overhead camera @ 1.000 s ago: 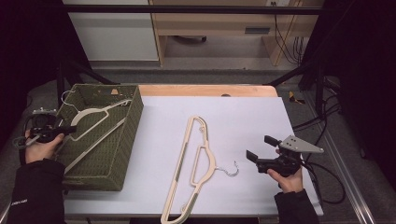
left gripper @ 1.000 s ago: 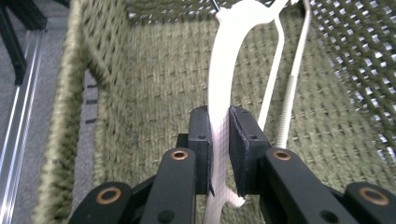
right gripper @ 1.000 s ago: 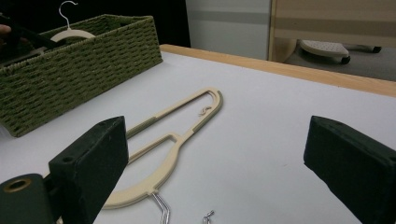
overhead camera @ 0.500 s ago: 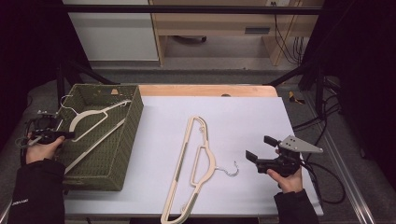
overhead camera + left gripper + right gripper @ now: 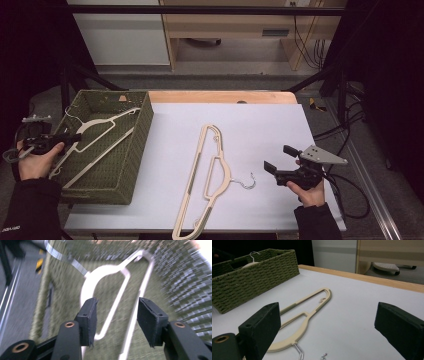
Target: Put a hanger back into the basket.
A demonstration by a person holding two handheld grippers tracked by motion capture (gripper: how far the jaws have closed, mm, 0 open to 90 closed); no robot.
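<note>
High view: left gripper [image 5: 75,136] jaws, just opening, spread over woven green basket [image 5: 132,165] holding a smooth cream hanger [image 5: 92,127]; right gripper [image 5: 276,159] jaws spread.

Your left gripper [image 5: 56,138] has let go of the white hanger [image 5: 95,131]: a second ago its fingers [image 5: 88,319] were pinched on the hanger's neck at the left rim of the green basket [image 5: 135,150], and they have just been opening, so now they stand apart with nothing pressed between them. In the left gripper view the hanger's bars lie beyond the gap, against the basket floor. The hanger has settled lower in the basket, its hook [image 5: 70,112] near the basket's far left corner and its long bar slanting toward the near left corner. Your left hand [image 5: 35,160] has drawn back a little from the basket's left rim and come up slightly
</note>
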